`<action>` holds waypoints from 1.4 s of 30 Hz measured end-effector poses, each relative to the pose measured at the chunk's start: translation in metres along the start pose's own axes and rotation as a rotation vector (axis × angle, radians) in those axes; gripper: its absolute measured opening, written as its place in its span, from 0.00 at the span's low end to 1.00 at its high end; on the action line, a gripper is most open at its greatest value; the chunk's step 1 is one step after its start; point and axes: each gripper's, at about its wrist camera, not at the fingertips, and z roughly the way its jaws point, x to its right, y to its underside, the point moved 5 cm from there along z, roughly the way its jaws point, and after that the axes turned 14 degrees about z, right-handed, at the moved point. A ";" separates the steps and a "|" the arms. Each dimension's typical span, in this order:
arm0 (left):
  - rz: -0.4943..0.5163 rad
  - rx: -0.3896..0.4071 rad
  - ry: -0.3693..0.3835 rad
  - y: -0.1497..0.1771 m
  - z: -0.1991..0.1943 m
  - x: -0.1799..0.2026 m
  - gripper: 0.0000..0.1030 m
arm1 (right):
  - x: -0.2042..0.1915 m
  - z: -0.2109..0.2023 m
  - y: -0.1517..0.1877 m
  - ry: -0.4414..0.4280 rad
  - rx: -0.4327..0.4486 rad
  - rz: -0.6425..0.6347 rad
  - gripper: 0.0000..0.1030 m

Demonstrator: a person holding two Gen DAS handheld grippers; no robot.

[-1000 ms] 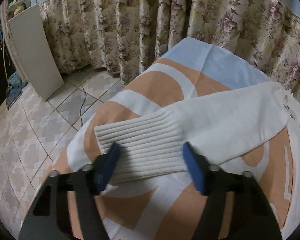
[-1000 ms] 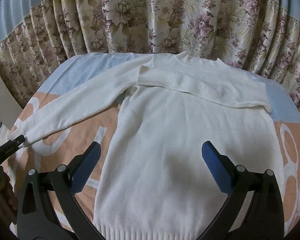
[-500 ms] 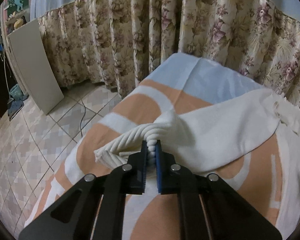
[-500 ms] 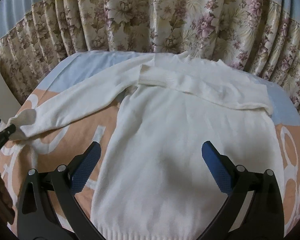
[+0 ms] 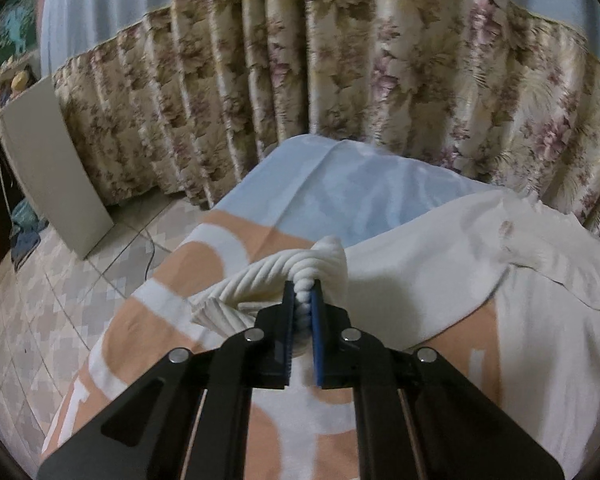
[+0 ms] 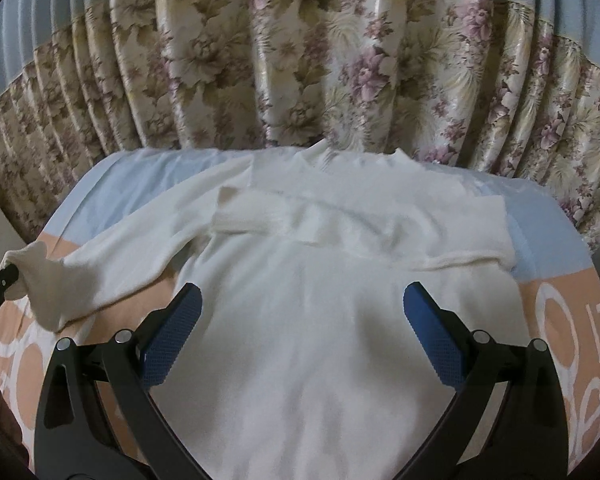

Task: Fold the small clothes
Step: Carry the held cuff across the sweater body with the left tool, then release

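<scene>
A white knit sweater (image 6: 320, 320) lies flat on the bed, neck toward the curtain. Its right sleeve (image 6: 340, 232) is folded across the chest. The left sleeve (image 6: 112, 264) stretches out to the left. My left gripper (image 5: 302, 298) is shut on that sleeve's ribbed cuff (image 5: 260, 276) and holds it bunched and lifted off the bedspread; its tip shows at the left edge of the right wrist view. Over the sweater's lower body my right gripper (image 6: 302, 324) hovers open, with nothing between its blue pads.
The bed carries an orange, white and pale blue bedspread (image 5: 204, 264). A floral curtain (image 6: 300, 60) hangs close behind the bed. Left of the bed are a tiled floor (image 5: 40, 300) and a white board (image 5: 52, 164) leaning on the curtain.
My left gripper closed on the ribbed cuff and lifted it, bunching the sleeve end and drawing it inward. The right gripper stayed open and shifted a little forward over the sweater.
</scene>
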 end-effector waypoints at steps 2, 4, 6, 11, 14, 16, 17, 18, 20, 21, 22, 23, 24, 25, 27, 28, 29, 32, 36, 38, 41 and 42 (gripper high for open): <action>0.015 0.007 0.004 -0.009 0.000 0.013 0.07 | 0.010 0.004 -0.010 0.005 0.006 0.012 0.97; 0.026 0.014 0.009 -0.018 0.000 0.025 0.07 | 0.021 0.009 -0.019 0.012 0.012 0.021 0.97; 0.047 0.021 0.013 -0.029 0.000 0.042 0.07 | 0.030 0.013 -0.027 0.018 0.019 0.026 0.97; 0.086 0.036 0.031 -0.053 0.003 0.087 0.07 | 0.054 0.021 -0.045 0.023 0.029 0.049 0.97; 0.111 0.044 0.041 -0.063 0.006 0.113 0.07 | 0.066 0.027 -0.055 0.024 0.038 0.045 0.97; 0.122 0.049 0.048 -0.068 0.008 0.126 0.07 | 0.075 0.031 -0.060 0.029 0.038 0.043 0.97; 0.126 0.050 0.054 -0.070 0.009 0.135 0.07 | 0.083 0.034 -0.064 0.036 0.041 0.046 0.97; 0.130 0.049 0.060 -0.072 0.011 0.142 0.07 | 0.088 0.035 -0.066 0.038 0.044 0.050 0.97; 0.136 0.045 0.068 -0.074 0.014 0.155 0.07 | 0.101 0.039 -0.072 0.045 0.048 0.062 0.97; 0.136 0.042 0.077 -0.076 0.015 0.161 0.07 | 0.105 0.041 -0.074 0.050 0.048 0.064 0.97; 0.140 0.043 0.081 -0.078 0.016 0.166 0.07 | 0.112 0.044 -0.076 0.057 0.048 0.068 0.97; 0.147 0.047 0.081 -0.080 0.017 0.173 0.07 | 0.117 0.045 -0.079 0.059 0.048 0.072 0.97; 0.152 0.050 0.085 -0.083 0.017 0.179 0.07 | 0.121 0.046 -0.080 0.061 0.050 0.072 0.97; 0.159 0.052 0.089 -0.087 0.018 0.187 0.07 | 0.125 0.047 -0.082 0.067 0.052 0.071 0.97; 0.165 0.055 0.092 -0.090 0.019 0.197 0.07 | 0.135 0.050 -0.086 0.074 0.054 0.067 0.97; 0.171 0.056 0.093 -0.094 0.020 0.203 0.07 | 0.139 0.052 -0.088 0.079 0.055 0.066 0.97; 0.175 0.056 0.095 -0.096 0.021 0.209 0.07 | 0.144 0.053 -0.091 0.085 0.056 0.067 0.97; 0.187 0.060 0.103 -0.106 0.024 0.227 0.07 | 0.159 0.057 -0.097 0.090 0.055 0.081 0.97; 0.204 0.062 0.124 -0.115 0.028 0.254 0.07 | 0.174 0.062 -0.105 0.092 0.052 0.092 0.97; 0.226 0.065 0.132 -0.118 0.030 0.271 0.07 | 0.180 0.063 -0.107 0.092 0.057 0.099 0.97; 0.242 0.063 0.144 -0.121 0.033 0.293 0.07 | 0.189 0.067 -0.111 0.099 0.054 0.096 0.97; 0.247 0.061 0.150 -0.121 0.034 0.301 0.07 | 0.193 0.069 -0.113 0.102 0.054 0.094 0.97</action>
